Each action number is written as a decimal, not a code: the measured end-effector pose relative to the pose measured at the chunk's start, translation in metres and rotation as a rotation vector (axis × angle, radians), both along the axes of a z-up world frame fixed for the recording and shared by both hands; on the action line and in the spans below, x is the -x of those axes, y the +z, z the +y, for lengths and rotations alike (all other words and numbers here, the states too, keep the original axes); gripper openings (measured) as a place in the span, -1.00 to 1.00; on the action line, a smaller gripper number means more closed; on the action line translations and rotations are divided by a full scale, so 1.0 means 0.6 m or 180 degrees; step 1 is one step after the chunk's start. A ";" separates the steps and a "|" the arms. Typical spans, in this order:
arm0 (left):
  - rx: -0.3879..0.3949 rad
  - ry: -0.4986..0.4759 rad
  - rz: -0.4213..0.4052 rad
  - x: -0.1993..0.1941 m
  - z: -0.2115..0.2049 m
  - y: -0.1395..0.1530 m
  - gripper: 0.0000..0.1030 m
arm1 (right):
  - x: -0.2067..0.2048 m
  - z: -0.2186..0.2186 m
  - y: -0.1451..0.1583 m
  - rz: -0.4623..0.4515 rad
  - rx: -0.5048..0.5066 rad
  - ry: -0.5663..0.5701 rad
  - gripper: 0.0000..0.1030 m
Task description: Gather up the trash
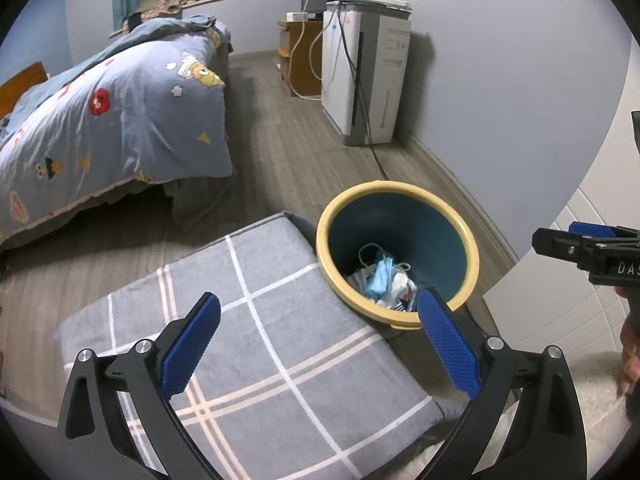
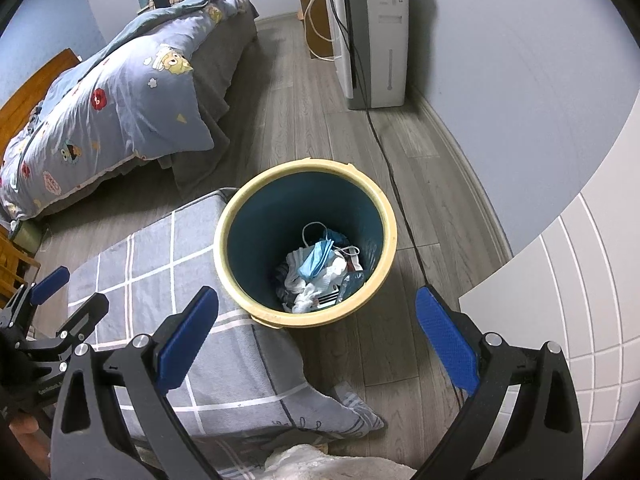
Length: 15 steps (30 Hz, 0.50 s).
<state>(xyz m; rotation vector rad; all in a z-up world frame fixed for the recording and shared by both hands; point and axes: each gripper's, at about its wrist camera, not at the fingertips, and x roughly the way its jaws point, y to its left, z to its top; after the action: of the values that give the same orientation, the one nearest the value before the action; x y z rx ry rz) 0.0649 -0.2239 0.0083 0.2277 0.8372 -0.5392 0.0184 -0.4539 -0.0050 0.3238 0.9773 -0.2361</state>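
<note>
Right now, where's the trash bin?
The trash bin stands on the wood floor, centre of the right wrist view, touching the right edge of the grey plaid cushion, with the black cable running past its other side.

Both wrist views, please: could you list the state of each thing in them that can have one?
Left gripper: open, holding nothing.
Right gripper: open, holding nothing.
Trash bin: upright on the floor, no lid, partly filled.
Blue face mask: lying crumpled on top of the trash inside the bin.
Plaid cushion: flat, touching the bin's side.
Bed quilt: rumpled, hanging over the bed's edge.
Black cable: lying along the floor behind the bin.
</note>
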 end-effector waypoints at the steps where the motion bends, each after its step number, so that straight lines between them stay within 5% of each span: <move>1: -0.0008 -0.0002 -0.0011 0.001 0.001 0.001 0.90 | 0.000 -0.001 0.000 -0.0004 -0.0003 -0.0002 0.89; 15: -0.0023 -0.0009 -0.0045 0.007 0.004 0.005 0.90 | 0.002 0.004 0.004 -0.0008 0.0046 -0.0001 0.89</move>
<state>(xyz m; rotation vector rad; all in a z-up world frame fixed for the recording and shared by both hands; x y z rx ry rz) 0.0609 -0.2214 0.0112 0.2391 0.8255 -0.5369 0.0169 -0.4514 -0.0026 0.3109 0.9726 -0.2429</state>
